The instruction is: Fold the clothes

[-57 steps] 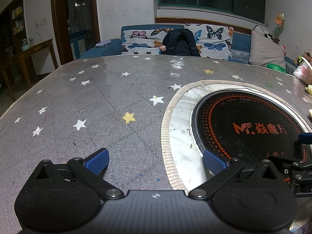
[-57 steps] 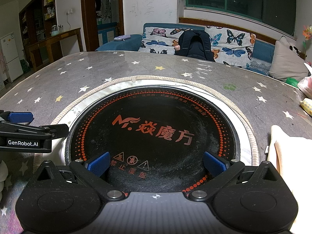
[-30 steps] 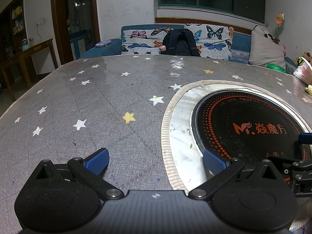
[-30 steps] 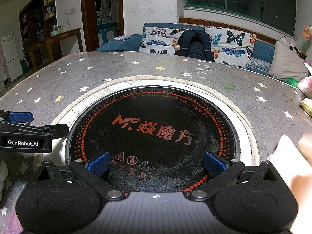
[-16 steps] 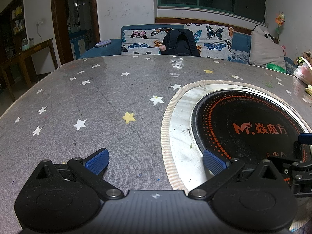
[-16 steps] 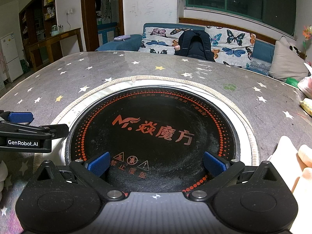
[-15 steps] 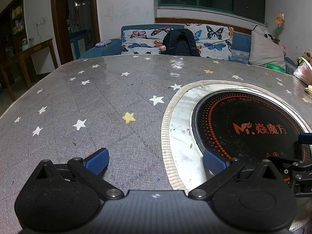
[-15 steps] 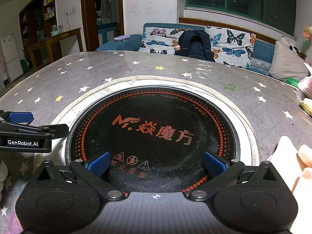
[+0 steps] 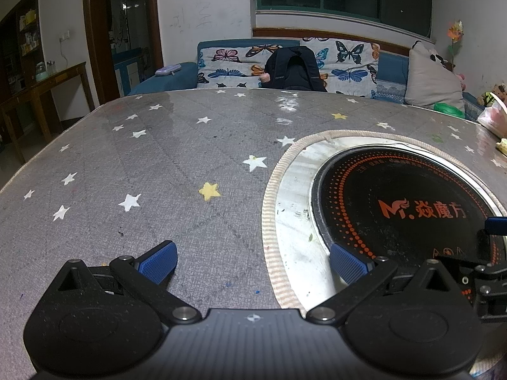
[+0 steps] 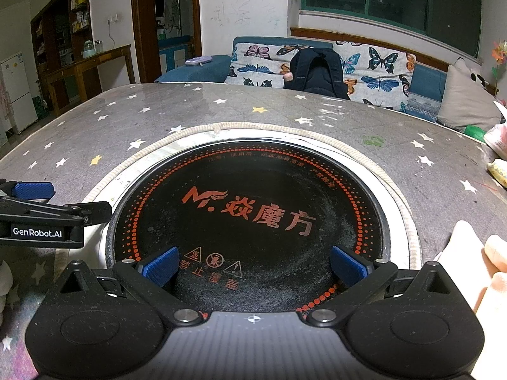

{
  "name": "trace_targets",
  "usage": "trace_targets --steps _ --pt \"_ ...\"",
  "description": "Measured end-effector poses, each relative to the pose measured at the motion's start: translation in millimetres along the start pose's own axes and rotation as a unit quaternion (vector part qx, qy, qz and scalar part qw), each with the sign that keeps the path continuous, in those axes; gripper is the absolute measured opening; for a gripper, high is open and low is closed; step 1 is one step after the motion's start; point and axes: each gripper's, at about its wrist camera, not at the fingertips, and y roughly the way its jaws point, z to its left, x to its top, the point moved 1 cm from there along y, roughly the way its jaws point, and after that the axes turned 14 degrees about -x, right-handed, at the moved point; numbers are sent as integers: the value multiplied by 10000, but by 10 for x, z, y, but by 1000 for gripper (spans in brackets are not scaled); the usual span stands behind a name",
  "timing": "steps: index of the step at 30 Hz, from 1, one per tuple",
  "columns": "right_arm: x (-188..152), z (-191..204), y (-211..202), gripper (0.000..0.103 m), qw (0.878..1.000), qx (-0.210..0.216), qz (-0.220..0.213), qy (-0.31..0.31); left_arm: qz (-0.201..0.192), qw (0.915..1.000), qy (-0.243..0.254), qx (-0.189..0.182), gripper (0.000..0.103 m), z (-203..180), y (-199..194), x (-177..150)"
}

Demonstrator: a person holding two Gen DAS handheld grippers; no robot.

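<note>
- Over the star-print tablecloth [image 9: 164,171], far left: left gripper [image 9: 252,261] spread wide, holding nothing, no garment ahead.
- Above the induction hotplate [image 10: 253,209], centre: right gripper [image 10: 253,267] equally wide, empty.
- At far right edge: pale cloth [image 10: 461,250], just beside right gripper, nearer that arm; long axis unclear, mostly cropped.

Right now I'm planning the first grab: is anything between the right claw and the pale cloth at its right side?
Nothing visible blocks it. The open right claw sits over the round black cooktop; the pale cream cloth lies just to its right, with what looks like a fingertip on it.
</note>
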Motion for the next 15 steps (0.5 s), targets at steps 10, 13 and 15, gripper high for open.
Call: trace_targets --steps 10,13,15 --pt "-29 -102 -308 103 9993 269 -250 0 -144 9997 101 -190 103 -147 -243 11" --pt "-22 -133 -512 103 9983 303 -480 -108 -234 9993 145 -269 103 -225 -358 27" --pt "-16 -161 -666 103 9973 295 -653 -183 -269 9989 188 -332 103 -287 -424 41"
